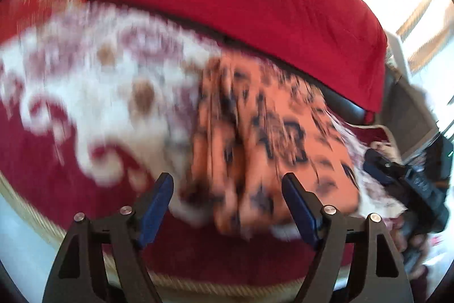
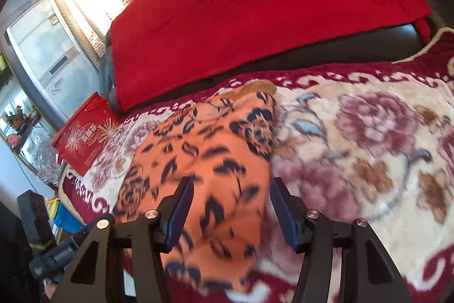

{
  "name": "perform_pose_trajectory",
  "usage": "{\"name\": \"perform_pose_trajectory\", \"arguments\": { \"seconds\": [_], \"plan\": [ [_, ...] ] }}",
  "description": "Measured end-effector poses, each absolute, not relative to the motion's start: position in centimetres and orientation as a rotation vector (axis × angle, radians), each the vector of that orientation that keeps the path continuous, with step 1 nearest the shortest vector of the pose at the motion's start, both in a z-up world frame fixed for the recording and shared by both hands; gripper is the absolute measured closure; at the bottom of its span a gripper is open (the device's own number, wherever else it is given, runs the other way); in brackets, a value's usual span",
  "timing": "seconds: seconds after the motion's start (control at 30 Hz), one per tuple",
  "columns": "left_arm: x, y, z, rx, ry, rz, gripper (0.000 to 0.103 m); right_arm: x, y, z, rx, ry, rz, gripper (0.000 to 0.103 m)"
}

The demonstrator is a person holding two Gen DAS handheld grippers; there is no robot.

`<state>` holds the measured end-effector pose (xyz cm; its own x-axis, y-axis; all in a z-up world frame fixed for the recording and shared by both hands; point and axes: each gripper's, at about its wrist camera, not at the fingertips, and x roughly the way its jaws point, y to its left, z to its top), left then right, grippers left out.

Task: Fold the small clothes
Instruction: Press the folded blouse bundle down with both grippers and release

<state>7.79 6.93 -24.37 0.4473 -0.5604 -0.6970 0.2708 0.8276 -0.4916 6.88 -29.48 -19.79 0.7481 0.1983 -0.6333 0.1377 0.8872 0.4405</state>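
An orange garment with a dark leopard-like print [image 2: 204, 161] lies folded on a floral red and cream blanket [image 2: 369, 132]. My right gripper [image 2: 231, 189] is open, its blue pads on either side of the garment's near part, just above it. In the blurred left wrist view the same garment [image 1: 269, 138] lies ahead of my left gripper [image 1: 227, 186], which is open and empty over the garment's near edge. The right gripper [image 1: 397, 169] shows at the right edge of the left wrist view.
A red cushion [image 2: 255, 4] stands behind the blanket. A red box [image 2: 82, 132] sits at the blanket's left end. A cabinet and curtained window [image 2: 56, 47] are at the left. The blanket [image 1: 85, 93] has a corded front edge.
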Motion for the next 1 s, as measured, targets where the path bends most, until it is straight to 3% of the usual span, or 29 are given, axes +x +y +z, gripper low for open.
{"name": "perform_pose_trajectory", "arguments": {
  "seconds": [0.13,0.2,0.33,0.37,0.43,0.7,0.77,0.87,1.0],
  "plan": [
    [6.9,6.6,-26.3,-0.446,1.081,-0.623,0.024,6.3,-27.3,-20.6,0.408,0.782,0.077,0.044],
    [7.4,6.1,-26.6,-0.481,1.081,-0.646,0.024,7.5,-25.9,-22.8,0.38,0.872,0.071,0.044],
    [8.8,6.0,-26.7,-0.584,1.041,-0.65,0.027,7.6,-25.8,-22.9,0.406,0.864,0.063,0.044],
    [9.0,6.1,-26.1,-0.591,0.998,-0.648,0.034,7.6,-25.9,-23.0,0.42,0.866,0.069,0.044],
    [9.0,5.9,-24.9,-0.535,0.938,-0.637,0.078,7.7,-26.4,-23.3,0.457,0.866,0.083,0.044],
    [8.2,4.5,-19.8,-0.289,0.676,-0.624,0.08,7.5,-26.2,-22.6,0.512,0.804,0.129,0.043],
    [9.3,4.4,-20.3,-0.23,0.707,-0.542,0.08,7.9,-25.5,-22.5,0.498,0.795,0.131,0.043],
    [12.3,4.5,-24.3,-0.258,0.93,-0.424,0.076,8.7,-24.1,-22.6,0.438,0.791,0.11,0.037],
    [12.5,5.1,-24.7,-0.277,0.938,-0.4,0.06,9.0,-22.5,-22.2,0.315,0.796,0.091,0.033]
  ]
}}
